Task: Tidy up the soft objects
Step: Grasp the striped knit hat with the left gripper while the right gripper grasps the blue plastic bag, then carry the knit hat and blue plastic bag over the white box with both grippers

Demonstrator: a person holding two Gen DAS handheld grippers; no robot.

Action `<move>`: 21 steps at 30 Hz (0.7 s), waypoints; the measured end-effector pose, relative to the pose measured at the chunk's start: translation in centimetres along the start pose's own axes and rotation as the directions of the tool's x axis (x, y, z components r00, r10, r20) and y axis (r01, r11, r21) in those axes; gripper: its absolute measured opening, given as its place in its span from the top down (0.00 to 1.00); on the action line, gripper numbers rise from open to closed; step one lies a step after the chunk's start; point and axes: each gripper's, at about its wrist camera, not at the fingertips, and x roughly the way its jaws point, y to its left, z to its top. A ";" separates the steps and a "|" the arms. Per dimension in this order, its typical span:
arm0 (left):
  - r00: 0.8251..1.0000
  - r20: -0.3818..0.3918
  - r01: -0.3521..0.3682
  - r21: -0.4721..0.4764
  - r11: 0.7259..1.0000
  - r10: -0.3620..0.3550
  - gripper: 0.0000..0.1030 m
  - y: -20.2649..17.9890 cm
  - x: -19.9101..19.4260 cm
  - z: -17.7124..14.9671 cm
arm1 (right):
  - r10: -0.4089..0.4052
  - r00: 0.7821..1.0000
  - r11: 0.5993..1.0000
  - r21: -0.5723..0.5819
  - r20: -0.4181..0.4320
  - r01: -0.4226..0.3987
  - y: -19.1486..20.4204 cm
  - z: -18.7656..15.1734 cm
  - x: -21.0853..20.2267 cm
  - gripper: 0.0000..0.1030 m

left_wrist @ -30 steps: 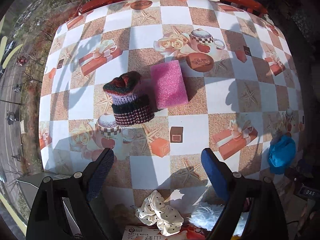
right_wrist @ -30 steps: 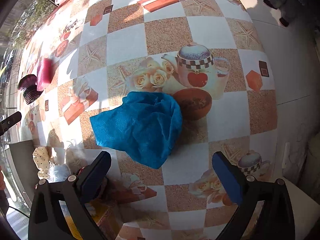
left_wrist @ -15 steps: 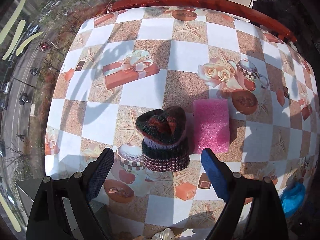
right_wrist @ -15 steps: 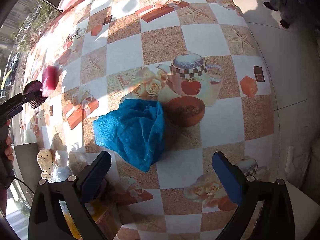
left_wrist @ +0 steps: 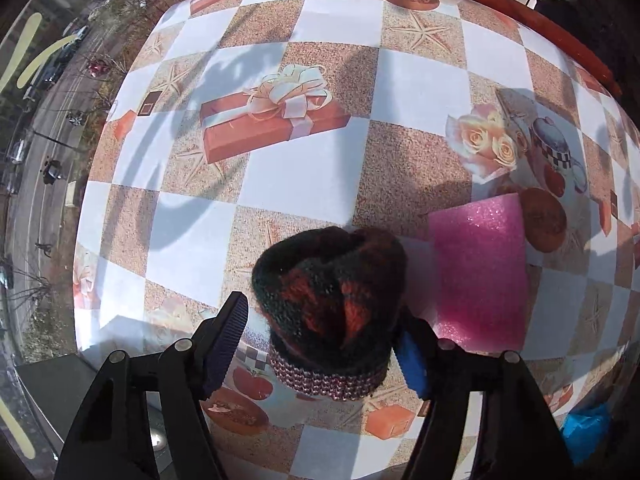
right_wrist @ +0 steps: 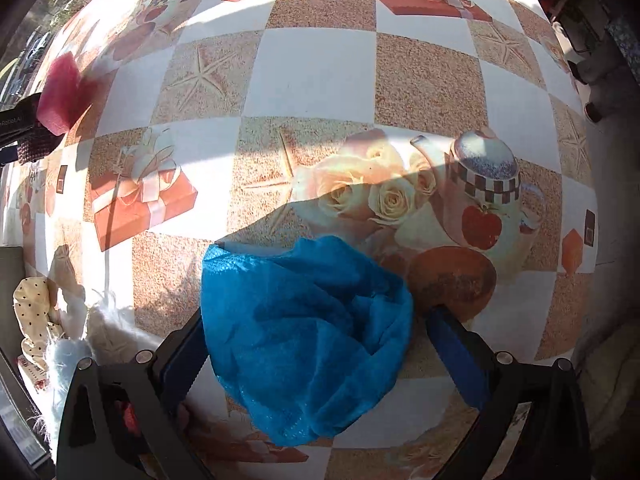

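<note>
Knit hat (left_wrist: 330,304) sits dead centre low in my left view, right between my left gripper (left_wrist: 324,344) jaws, and those jaws are spread wide with the hat in the gap. The left pad shows daylight beside the wool; the right pad looks tucked against the hat's far side, though I cannot tell if it truly touches. The hat stands upright on its ribbed band, so a straight squeeze across the band looks like the call. Just right of it in the frame lies the pink sponge (left_wrist: 480,276), flat on the bench (left_wrist: 304,184), close beside the hat.

Over in my right view, the blue cloth (right_wrist: 304,328) is crumpled low centre, bunched between my right gripper (right_wrist: 316,352) jaws, which are also spread wide, nothing clamped. The cloth's bulk runs from upper left to lower right. At the lower left edge sit a dotted scrunchie (right_wrist: 34,316) and white fluff (right_wrist: 76,344), well apart from both grabs.
</note>
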 end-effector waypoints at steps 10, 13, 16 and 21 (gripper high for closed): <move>0.995 0.089 0.028 0.101 0.995 -0.037 0.61 -1.1 -3.0 -1.8 | 0.082 0.996 0.994 0.071 0.045 -0.085 -0.1 1.3 -0.7 0.05; 0.992 0.123 0.024 0.145 0.989 -0.042 0.61 -1.3 -4.8 -3.4 | 0.072 0.995 0.996 0.056 0.063 -0.076 0.2 1.6 -1.2 0.37; 0.988 0.136 0.045 0.169 0.984 -0.069 0.61 -1.1 -6.6 -5.6 | 0.088 0.994 0.994 0.065 0.058 -0.092 0.2 1.8 -1.7 0.61; 0.982 0.131 0.108 0.207 0.972 -0.137 0.61 -0.7 -9.7 -9.8 | 0.162 0.984 0.980 0.103 0.069 -0.168 -0.1 0.2 -4.4 0.62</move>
